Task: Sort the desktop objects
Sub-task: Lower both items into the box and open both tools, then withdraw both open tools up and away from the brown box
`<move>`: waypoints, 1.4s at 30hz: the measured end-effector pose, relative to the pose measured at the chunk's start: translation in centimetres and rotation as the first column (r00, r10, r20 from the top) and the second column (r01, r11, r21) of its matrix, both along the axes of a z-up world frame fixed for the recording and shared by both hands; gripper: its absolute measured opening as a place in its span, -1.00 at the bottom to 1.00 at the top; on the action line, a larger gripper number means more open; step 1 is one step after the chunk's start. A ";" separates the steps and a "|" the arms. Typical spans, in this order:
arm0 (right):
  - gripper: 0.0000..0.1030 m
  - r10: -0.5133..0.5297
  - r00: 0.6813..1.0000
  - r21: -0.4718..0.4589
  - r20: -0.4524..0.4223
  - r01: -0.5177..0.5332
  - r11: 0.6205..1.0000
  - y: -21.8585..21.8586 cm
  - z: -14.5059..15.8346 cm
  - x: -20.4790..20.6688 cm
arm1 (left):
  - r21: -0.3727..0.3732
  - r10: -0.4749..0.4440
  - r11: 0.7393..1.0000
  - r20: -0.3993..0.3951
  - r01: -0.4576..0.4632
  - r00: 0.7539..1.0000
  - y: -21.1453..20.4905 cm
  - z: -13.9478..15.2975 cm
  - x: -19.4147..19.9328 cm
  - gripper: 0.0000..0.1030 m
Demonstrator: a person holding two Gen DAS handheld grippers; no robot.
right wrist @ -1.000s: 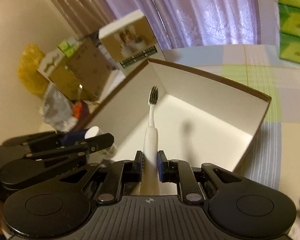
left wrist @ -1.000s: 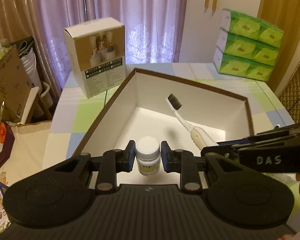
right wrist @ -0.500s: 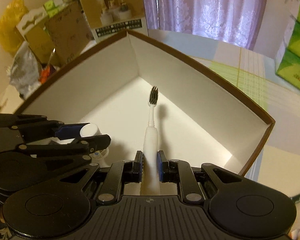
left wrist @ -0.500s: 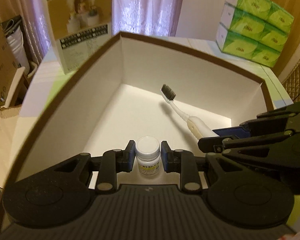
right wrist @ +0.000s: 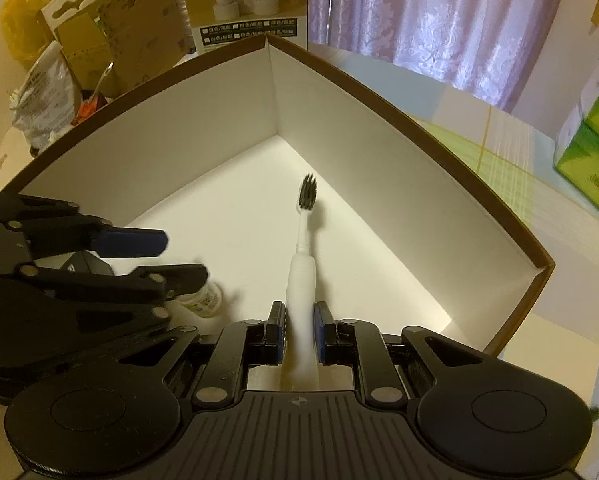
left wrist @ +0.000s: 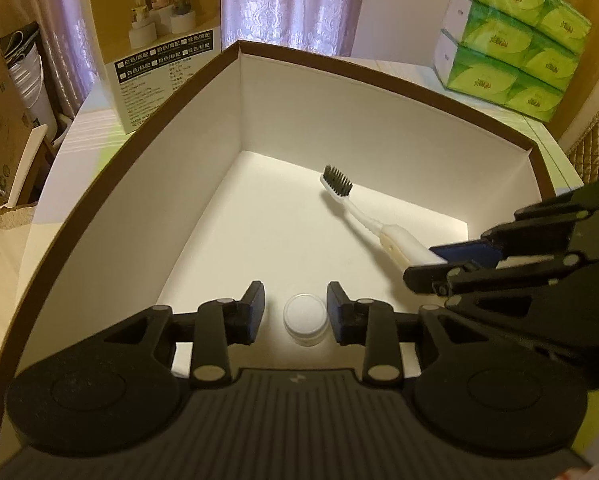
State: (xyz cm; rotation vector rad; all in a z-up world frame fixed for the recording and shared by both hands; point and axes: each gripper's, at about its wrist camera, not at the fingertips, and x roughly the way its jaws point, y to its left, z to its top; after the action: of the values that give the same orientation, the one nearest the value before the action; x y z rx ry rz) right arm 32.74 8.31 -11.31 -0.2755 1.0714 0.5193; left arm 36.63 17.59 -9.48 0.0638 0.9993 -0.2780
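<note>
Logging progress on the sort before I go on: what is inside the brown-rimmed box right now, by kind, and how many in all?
Small white bottle: 1, standing on the box floor between the open left gripper fingers.
Toothbrush: 1, inside the box, with the right gripper shut on its handle.
Total: 2

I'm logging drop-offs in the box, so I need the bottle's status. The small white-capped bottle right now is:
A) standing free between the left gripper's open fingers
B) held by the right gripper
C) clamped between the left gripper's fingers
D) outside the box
A: the white-capped bottle stands on the box floor with gaps to both fingers of the open left gripper.
</note>
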 end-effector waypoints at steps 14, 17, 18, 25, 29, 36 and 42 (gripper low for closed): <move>0.78 0.128 0.987 -0.025 0.102 -0.126 0.992 -1.2 1.9 -1.8 | 0.071 -0.016 0.997 0.014 0.015 1.000 1.9 1.7 -2.8 0.23; 0.89 0.145 0.983 -0.024 0.112 -0.143 0.989 -1.5 2.3 -2.7 | 0.093 -0.025 0.995 0.017 0.023 1.000 2.0 2.3 -3.6 0.33; 0.92 0.154 0.981 -0.024 0.121 -0.152 0.988 -1.6 2.5 -3.0 | 0.099 -0.027 0.995 0.017 0.025 0.999 2.1 2.5 -3.9 0.42; 0.96 0.170 0.972 -0.014 0.163 -0.170 0.985 -2.1 4.0 -5.2 | 0.114 -0.022 0.993 0.018 0.020 1.000 2.2 4.2 -5.9 0.62; 0.96 0.167 0.971 -0.003 0.170 -0.169 0.986 -2.4 4.8 -6.0 | 0.129 -0.018 0.992 0.036 0.014 0.999 1.9 5.4 -7.0 0.65; 0.96 0.137 0.973 0.055 0.184 -0.150 0.987 -3.6 6.5 -8.1 | 0.128 0.000 0.992 0.080 -0.010 0.997 1.8 7.4 -9.1 0.74; 0.96 0.113 0.972 0.090 0.206 -0.134 0.987 -4.3 7.8 -10.4 | 0.125 -0.001 0.992 0.115 -0.013 0.993 1.3 8.9 -11.5 0.74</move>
State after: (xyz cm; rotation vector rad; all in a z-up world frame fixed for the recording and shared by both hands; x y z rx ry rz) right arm 22.31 4.05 -3.50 -0.2981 0.8320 0.6427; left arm 25.17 18.87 -0.61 0.1891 0.9012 -0.2033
